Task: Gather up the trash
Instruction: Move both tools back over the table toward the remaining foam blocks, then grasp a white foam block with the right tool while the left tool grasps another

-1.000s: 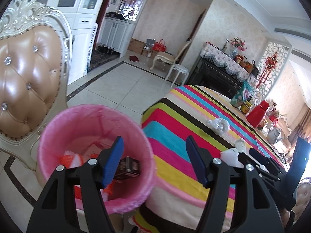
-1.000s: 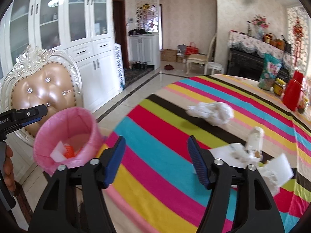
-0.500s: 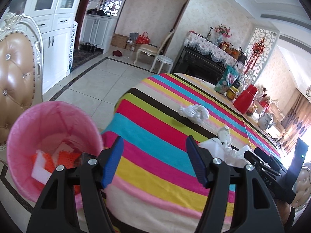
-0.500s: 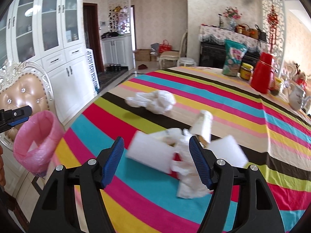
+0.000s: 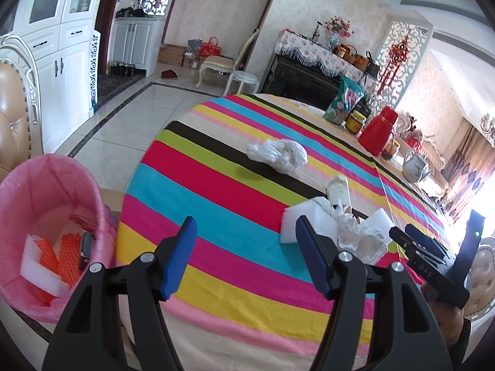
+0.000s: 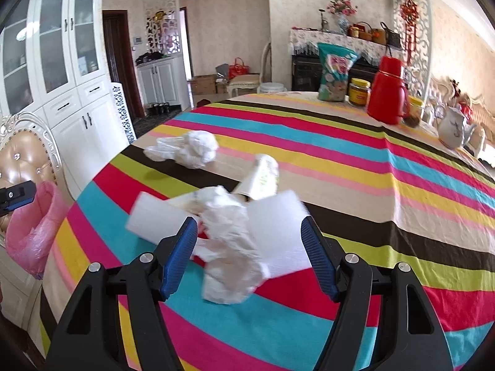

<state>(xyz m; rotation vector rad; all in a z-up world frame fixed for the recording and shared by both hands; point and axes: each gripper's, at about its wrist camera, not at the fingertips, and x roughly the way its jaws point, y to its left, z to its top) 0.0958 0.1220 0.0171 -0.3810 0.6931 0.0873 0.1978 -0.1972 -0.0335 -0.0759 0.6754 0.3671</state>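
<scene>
Left wrist view: The left gripper [image 5: 244, 255] was held with its jaws well apart and nothing between them, above the striped tablecloth [image 5: 216, 191]. A pink-lined trash bin [image 5: 46, 191] stood off the table edge at lower left, with orange and white scraps seen inside it. A crumpled plastic bag [image 5: 278, 154] lay farther up the cloth. A pile of white trash [image 5: 349, 232], made up of foam pieces and crumpled paper, lay just right of the right finger. The right gripper [image 5: 417, 241] was seen at the far right, beside that pile.

Right wrist view: The right gripper [image 6: 249, 256] was held wide open, its pads clear of any object. The pile of white trash [image 6: 235, 235] lay on the tablecloth [image 6: 371, 185] directly ahead, between the fingers in the picture. Contact with the pile could not be determined. A paper cup [image 6: 260, 179] lay tipped behind the pile, and the plastic bag [image 6: 188, 150] beyond it. The trash bin [image 6: 34, 225] was seen at the left edge.
</scene>
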